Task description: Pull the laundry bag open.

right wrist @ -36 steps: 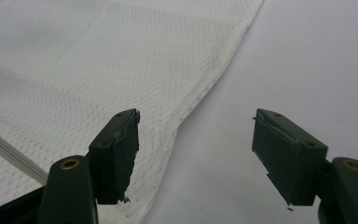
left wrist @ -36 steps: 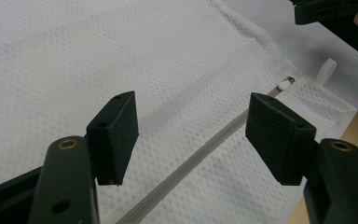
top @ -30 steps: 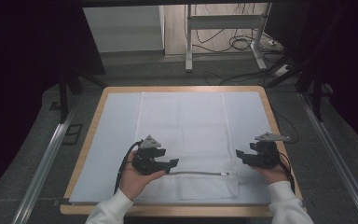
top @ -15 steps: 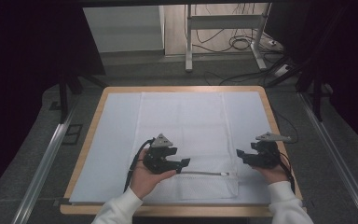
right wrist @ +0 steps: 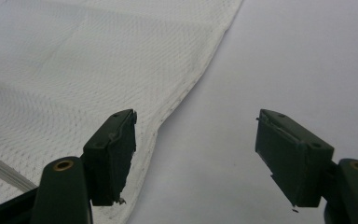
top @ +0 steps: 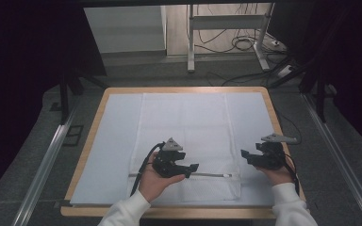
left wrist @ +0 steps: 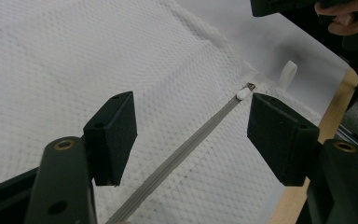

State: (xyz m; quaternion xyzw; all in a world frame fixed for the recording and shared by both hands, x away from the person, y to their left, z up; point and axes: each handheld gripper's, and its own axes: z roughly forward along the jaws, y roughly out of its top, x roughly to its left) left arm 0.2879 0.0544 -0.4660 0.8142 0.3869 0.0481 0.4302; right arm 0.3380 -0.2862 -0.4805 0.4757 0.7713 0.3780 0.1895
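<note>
A white mesh bag (top: 184, 122) lies flat on the white-covered table (top: 92, 128). Its grey zipper (top: 212, 175) runs across the bag near the front edge, with the pull (top: 227, 176) at the right end. My left gripper (top: 192, 167) hovers over the zipper's middle, pointing right. In the left gripper view it (left wrist: 191, 135) is open, the zipper (left wrist: 177, 156) passes between its jaws, and the pull (left wrist: 244, 93) lies beyond them. My right gripper (top: 244, 154) sits just right of the bag, open (right wrist: 196, 154) over the bag's side edge (right wrist: 186, 88), holding nothing.
A small white loop tab (left wrist: 287, 73) sticks out past the zipper's end. The table's wooden rim (top: 290, 155) runs close by the right hand. Metal rails (top: 47, 160) flank the table. Desk legs and cables (top: 245, 42) stand on the floor beyond it.
My left gripper has moved right along the zipper toward the pull. The right gripper has barely shifted.
</note>
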